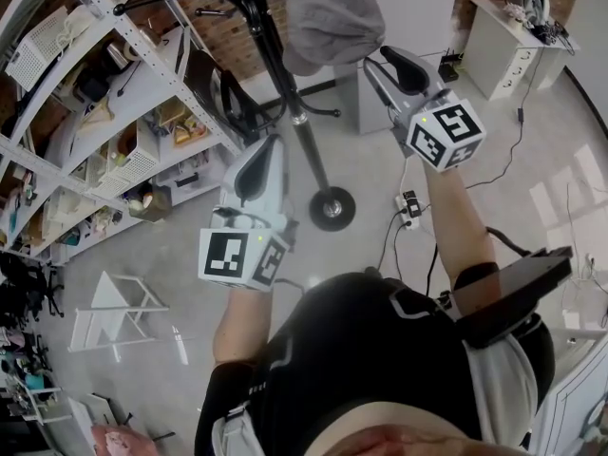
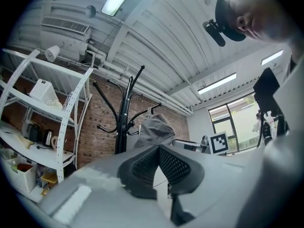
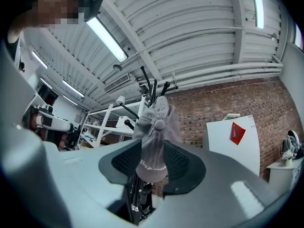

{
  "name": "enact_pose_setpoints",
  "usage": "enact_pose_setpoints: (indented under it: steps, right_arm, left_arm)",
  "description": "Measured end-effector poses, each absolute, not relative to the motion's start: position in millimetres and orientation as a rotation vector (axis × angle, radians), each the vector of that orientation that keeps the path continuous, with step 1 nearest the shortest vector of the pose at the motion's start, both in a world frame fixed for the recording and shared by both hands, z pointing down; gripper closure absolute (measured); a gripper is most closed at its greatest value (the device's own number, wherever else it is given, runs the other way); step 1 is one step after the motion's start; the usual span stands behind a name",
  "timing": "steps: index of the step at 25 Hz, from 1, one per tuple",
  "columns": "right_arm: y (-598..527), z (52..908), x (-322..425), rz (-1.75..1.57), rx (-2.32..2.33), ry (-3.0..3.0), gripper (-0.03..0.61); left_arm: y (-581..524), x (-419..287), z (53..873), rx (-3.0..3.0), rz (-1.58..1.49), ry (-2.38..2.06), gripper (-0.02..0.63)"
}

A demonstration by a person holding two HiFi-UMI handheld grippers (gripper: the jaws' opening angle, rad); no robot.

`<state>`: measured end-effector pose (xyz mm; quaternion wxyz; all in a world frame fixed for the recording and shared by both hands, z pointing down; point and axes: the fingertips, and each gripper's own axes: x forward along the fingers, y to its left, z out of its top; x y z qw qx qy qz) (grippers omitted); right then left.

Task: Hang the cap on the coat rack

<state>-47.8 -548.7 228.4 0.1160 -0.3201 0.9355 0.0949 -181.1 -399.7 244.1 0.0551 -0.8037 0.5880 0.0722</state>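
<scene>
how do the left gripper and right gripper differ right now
The left gripper's jaws are together with nothing between them. The right gripper's jaws stand wide apart, and the grey cap shows between them, unpressed. In the head view the left gripper is beside the coat rack's pole, nearer the person, while the right gripper is next to the cap hanging on that rack. Neither grips anything.

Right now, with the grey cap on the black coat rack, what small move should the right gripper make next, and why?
Probably draw the right gripper back from the grey fabric cap: its jaws stand apart, not pressing it, and the cap hangs from the black metal coat rack, so only clearing away seems left.
</scene>
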Motion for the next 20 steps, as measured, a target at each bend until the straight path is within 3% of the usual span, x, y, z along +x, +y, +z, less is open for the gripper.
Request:
enact_pose_setpoints:
  steps: [10, 13, 20]
  right_arm:
    - [-491, 252, -49, 0.240, -1.033, 2.743, 0.425]
    - [-467, 258, -56, 0.224, -1.037, 2.740, 0.480]
    - [-407, 292, -72, 0.147, -1.064, 2.783, 0.499]
  left_arm:
    - [-354, -210, 277, -2.473, 0.286, 1.825, 0.584]
    - [-339, -216, 291, -2.498, 0.259, 1.796, 0.584]
    - [-301, -231, 323, -2.572, 0.278, 1.786, 0.584]
